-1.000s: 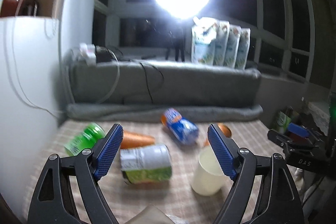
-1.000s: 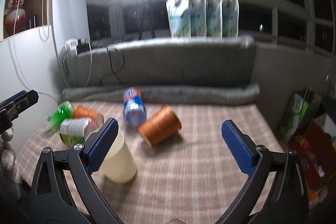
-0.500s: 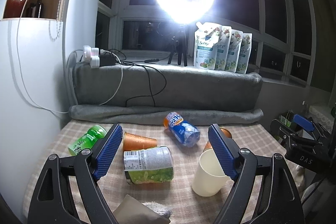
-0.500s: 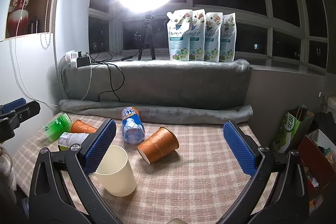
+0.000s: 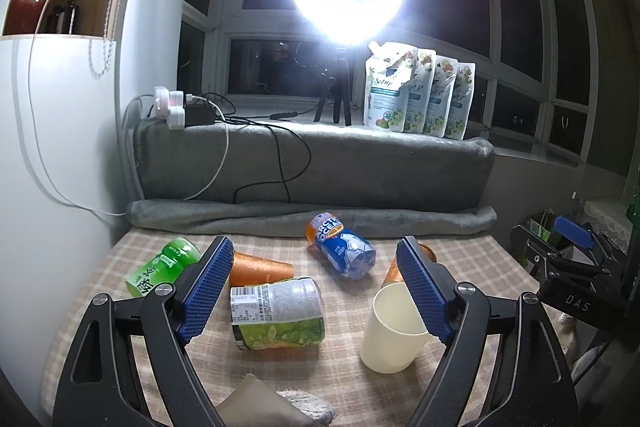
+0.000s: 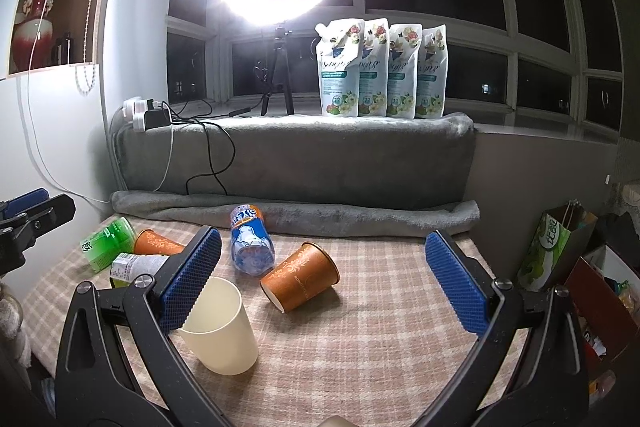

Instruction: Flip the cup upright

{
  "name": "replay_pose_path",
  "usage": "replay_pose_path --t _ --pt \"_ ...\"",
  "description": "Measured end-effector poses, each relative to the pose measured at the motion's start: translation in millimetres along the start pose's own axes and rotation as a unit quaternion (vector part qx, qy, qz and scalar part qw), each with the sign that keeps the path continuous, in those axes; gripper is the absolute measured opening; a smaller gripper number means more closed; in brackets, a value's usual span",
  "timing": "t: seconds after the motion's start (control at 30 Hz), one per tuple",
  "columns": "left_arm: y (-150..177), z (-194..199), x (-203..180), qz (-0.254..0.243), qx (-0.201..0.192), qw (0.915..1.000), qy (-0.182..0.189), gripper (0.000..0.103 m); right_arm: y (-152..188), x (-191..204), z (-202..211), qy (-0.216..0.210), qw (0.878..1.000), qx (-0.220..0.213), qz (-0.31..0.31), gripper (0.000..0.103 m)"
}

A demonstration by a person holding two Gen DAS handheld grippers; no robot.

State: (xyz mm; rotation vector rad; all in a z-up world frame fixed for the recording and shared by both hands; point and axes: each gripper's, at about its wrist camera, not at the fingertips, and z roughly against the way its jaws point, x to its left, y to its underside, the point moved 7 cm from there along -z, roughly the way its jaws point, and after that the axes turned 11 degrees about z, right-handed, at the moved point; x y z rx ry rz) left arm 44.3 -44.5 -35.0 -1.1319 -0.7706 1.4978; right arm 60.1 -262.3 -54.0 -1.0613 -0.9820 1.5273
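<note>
Orange paper cup (image 6: 300,277) lies on its side mid-table, mouth toward the near left, centred ahead of the right gripper (image 6: 324,281), the nearer tool. Both it and the left gripper (image 5: 316,293) gape wide, empty.

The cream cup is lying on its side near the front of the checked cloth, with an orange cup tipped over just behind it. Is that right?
Not quite. The cream cup stands upright, mouth up, as the right wrist view shows. The orange cup just behind it is indeed tipped on its side on the checked cloth.
</note>
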Motion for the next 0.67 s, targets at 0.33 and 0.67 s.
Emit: replay_pose_path --t 0.33,0.67 --pt "-1.8 0.3 -1.3 -0.005 -0.002 1.0000 0.000 0.084 0.3 -0.2 -0.9 -0.001 1.000 0.002 -0.001 0.103" --pt "-2.9 2.4 -2.3 -0.015 -0.012 0.9998 0.001 0.084 1.0 0.4 -2.0 -0.003 1.000 0.002 0.000 0.103"
